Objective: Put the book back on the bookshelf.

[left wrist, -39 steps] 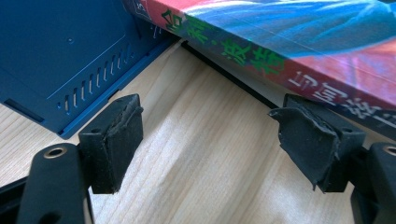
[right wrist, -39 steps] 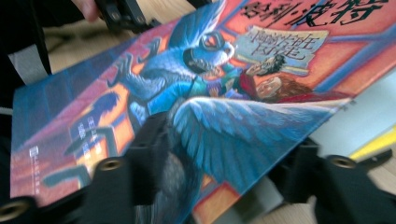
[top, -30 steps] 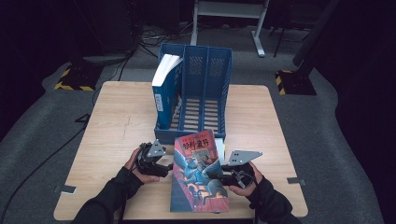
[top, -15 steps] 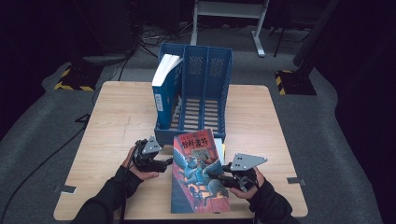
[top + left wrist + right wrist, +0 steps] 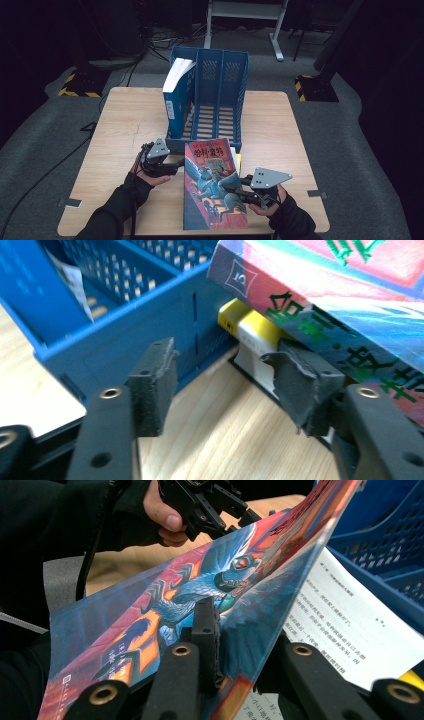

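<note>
A: Big stuff 1st?

B: Wooden table [image 5: 125, 125], w/ a blue file rack [image 5: 207, 100] of 3 slots standing at its far middle. A blue book [image 5: 175, 97] stands upright in the rack's left slot; other 2 slots look bare. Lots of bare wood left & right of the rack.

A: And the picture book?

B: Picture book [image 5: 212, 187] lies in front of the rack at the near edge, between both hands. Its cover is lifted & tilted, far end up against the rack's front wall. Under it, a yellow book [image 5: 250, 327] lies on the table, just beside the rack's front.

A: Right gripper?

B: Right gripper [image 5: 237, 192] comes in from the book's right edge. In the right gripper view its 2 jaws pinch the lifted cover: 1 pad on the picture side, the other underneath, w/ a printed page [image 5: 340, 625] showing below the cover.

A: Left gripper?

B: Left gripper [image 5: 176, 164] sits at the book's left edge, near the rack's front left corner. Jaws abt half spread & have just been closing. In the left gripper view only bare wood lies between the pads [image 5: 152, 385]. The right-hand pad is under the picture book's corner, close by the yellow book; can't tell if it touches. The left-hand pad is in front of the rack wall.
</note>
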Demonstrator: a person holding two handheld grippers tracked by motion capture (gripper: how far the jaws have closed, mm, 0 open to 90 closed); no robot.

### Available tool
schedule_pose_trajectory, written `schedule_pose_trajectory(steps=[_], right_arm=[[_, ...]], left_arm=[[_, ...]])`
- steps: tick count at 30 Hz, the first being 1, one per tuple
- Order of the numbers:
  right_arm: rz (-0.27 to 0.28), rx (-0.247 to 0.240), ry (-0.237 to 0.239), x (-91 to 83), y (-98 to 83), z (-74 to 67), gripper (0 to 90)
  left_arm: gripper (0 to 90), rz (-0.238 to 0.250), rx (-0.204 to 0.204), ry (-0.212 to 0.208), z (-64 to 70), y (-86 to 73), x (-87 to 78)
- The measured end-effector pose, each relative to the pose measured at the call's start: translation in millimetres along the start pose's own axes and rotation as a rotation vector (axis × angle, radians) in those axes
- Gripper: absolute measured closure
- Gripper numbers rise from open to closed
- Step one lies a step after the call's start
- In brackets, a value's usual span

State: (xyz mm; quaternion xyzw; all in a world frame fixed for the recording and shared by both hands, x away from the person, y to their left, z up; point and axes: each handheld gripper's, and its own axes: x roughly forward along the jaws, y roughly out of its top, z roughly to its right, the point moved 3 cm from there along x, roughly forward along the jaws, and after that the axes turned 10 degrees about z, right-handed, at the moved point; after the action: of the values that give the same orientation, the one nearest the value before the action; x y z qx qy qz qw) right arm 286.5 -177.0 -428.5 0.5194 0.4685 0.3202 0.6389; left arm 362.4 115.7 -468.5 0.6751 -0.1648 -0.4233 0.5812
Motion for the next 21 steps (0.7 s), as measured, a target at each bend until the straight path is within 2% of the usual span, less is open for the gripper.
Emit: schedule_pose_trajectory(steps=[6,8,10,12,17,20,21], right_arm=[[0.018,-0.028,-0.001,-4.8,5.1,-2.5,76.2],[0.022,-0.031,0.0,-6.1,6.5,-2.4,76.0],[0.034,-0.033,0.003,-7.4,7.9,-1.9,75.6],[0.049,-0.031,0.008,-9.0,9.0,-1.2,75.3],[0.068,-0.046,0.022,-12.7,11.9,-1.1,75.1],[0.065,-0.059,0.046,-13.9,12.2,-4.5,75.5],[0.056,-0.072,0.041,-13.4,12.3,-6.5,75.7]], left_arm=[[55.8,0.047,-0.015,-0.057,2.6,7.1,-5.7],[65.4,0.068,-0.003,-0.086,4.4,11.1,-7.2],[71.3,0.085,-0.014,-0.11,5.6,15.0,-7.3],[76.2,0.101,-0.009,-0.126,6.4,18.4,-6.7],[85.2,0.128,0.005,-0.173,10.1,26.0,-4.5],[85.9,0.132,0.011,-0.184,12.9,28.2,-4.1],[86.4,0.131,0.013,-0.186,13.4,28.6,-4.2]])
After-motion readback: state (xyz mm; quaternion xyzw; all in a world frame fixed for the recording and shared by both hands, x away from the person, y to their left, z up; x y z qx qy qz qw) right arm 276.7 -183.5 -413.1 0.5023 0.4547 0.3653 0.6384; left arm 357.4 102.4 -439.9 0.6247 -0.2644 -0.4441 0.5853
